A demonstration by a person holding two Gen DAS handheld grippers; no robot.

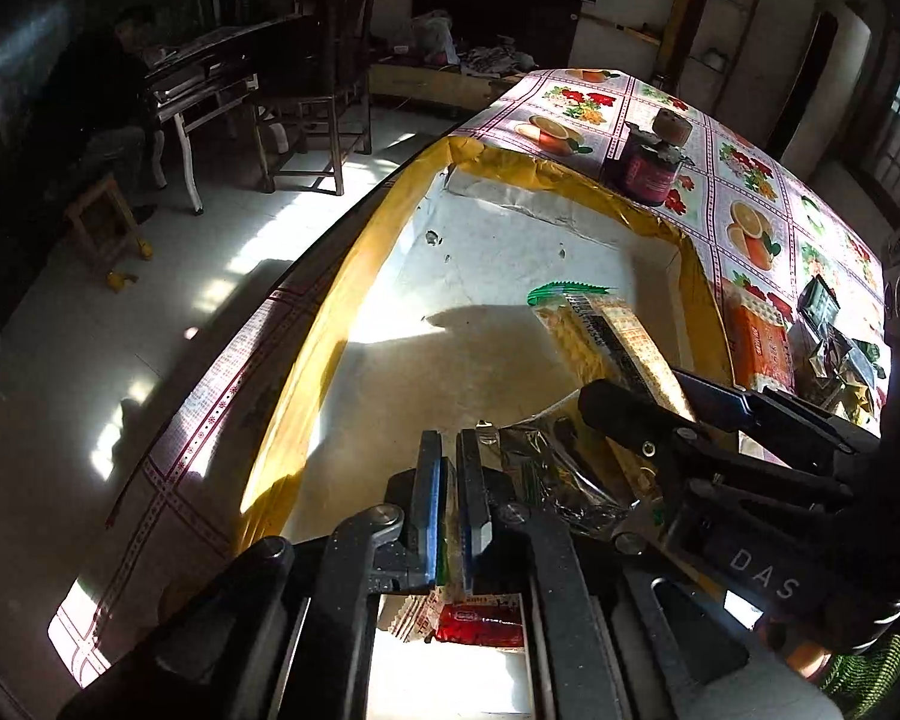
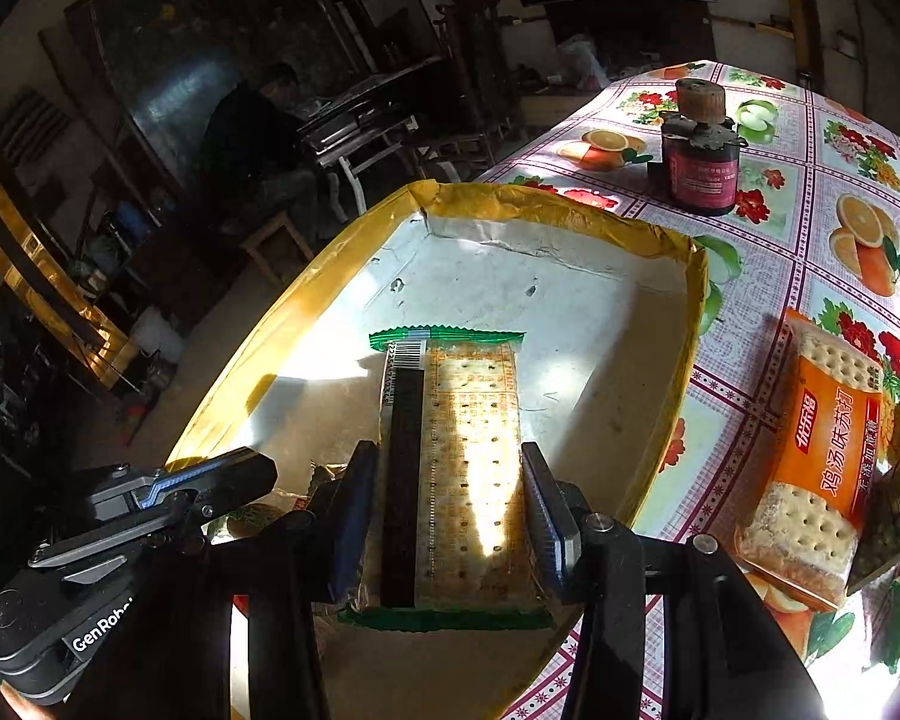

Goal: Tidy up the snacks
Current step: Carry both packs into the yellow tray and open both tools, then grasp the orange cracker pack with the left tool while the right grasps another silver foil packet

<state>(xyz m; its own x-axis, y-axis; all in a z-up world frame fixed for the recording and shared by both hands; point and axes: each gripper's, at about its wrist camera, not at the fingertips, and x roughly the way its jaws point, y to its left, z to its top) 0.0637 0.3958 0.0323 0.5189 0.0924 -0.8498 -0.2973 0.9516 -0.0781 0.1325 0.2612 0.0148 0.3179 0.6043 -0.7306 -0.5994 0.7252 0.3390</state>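
A shallow box [image 2: 678, 249] with a yellow taped rim and white floor lies on the flowered table; it also shows in the left wrist view [image 1: 354, 276]. My right gripper [image 2: 447, 495] is shut on a green-edged cracker packet [image 2: 468, 456] held over the box; it shows in the left wrist view [image 1: 594, 324] too. My left gripper [image 1: 448, 468] is shut on a thin snack wrapper [image 1: 450, 534] low over the box's near end. A red snack packet [image 1: 480, 624] and a foil packet [image 1: 546, 474] lie in the box.
An orange cracker packet [image 2: 822, 450] and several small snack bags [image 1: 834, 348] lie on the table right of the box. A dark jar [image 2: 699, 156] stands beyond the box. Chairs, a stool and a seated person are off the table's left edge.
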